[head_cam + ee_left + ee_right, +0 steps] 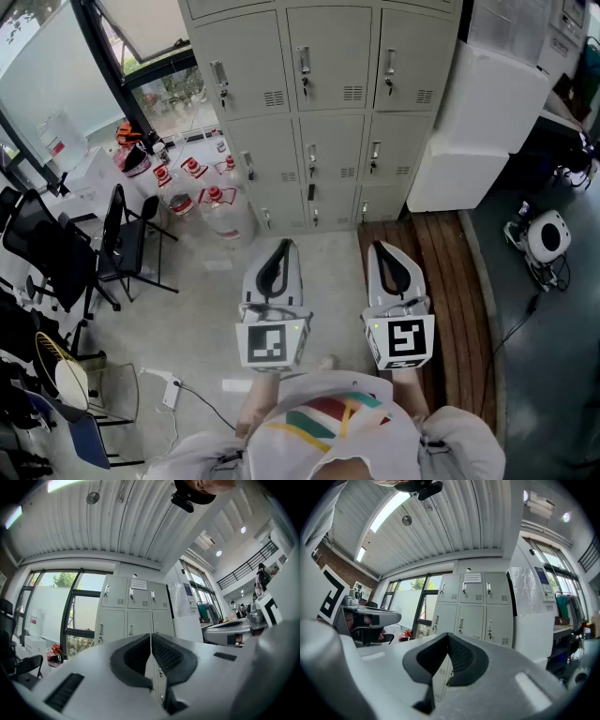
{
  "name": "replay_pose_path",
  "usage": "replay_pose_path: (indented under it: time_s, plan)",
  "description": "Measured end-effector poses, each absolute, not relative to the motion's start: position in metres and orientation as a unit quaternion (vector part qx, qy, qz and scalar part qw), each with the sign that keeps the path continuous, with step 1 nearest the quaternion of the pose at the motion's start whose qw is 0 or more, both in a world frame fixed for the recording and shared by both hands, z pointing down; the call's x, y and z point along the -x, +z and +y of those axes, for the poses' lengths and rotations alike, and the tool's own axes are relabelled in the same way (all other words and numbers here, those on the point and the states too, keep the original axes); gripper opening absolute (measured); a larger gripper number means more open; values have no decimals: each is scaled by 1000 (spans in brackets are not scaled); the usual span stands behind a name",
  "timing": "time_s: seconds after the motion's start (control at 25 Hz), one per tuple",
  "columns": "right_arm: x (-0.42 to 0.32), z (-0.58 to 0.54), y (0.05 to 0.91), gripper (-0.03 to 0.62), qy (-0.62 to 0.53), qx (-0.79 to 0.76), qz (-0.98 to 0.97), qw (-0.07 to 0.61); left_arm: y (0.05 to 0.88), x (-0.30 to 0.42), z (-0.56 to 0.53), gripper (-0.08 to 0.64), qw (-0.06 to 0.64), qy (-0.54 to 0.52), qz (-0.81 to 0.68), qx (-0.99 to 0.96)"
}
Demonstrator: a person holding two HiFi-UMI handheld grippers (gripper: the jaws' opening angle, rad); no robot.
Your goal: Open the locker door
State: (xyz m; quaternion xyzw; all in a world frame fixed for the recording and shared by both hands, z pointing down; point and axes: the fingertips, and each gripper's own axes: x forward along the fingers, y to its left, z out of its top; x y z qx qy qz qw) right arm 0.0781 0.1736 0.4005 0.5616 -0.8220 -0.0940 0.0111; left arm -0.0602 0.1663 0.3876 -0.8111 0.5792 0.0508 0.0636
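Observation:
A grey bank of lockers (323, 103) stands ahead, three columns by three rows, every door closed, each with a small handle and vent slots. It also shows in the left gripper view as the lockers (133, 609) and in the right gripper view as the lockers (471, 609), some way off. My left gripper (281, 249) and right gripper (384, 249) are held side by side over the floor, well short of the doors. Both point toward the lockers. The left gripper (150, 637) has its jaws pressed together with nothing between them. The right gripper (448, 637) is likewise shut and empty.
Large water bottles (211, 202) with red caps stand left of the lockers by the window. Black chairs (122, 239) and desks fill the left side. White boxes (487, 112) sit right of the lockers, above a wooden floor strip (450, 281). A white round device (547, 234) with cables lies far right.

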Motion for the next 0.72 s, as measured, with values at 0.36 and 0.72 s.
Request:
replay_pose_path:
  time_s: [0.36, 0.72]
  plan:
    - [-52, 155, 414, 2, -83, -557, -826, 31, 397, 86, 146, 21, 43, 50, 585, 808]
    - [-32, 136, 420, 3, -63, -554, -830, 21, 411, 112, 115, 21, 6, 54, 590, 806]
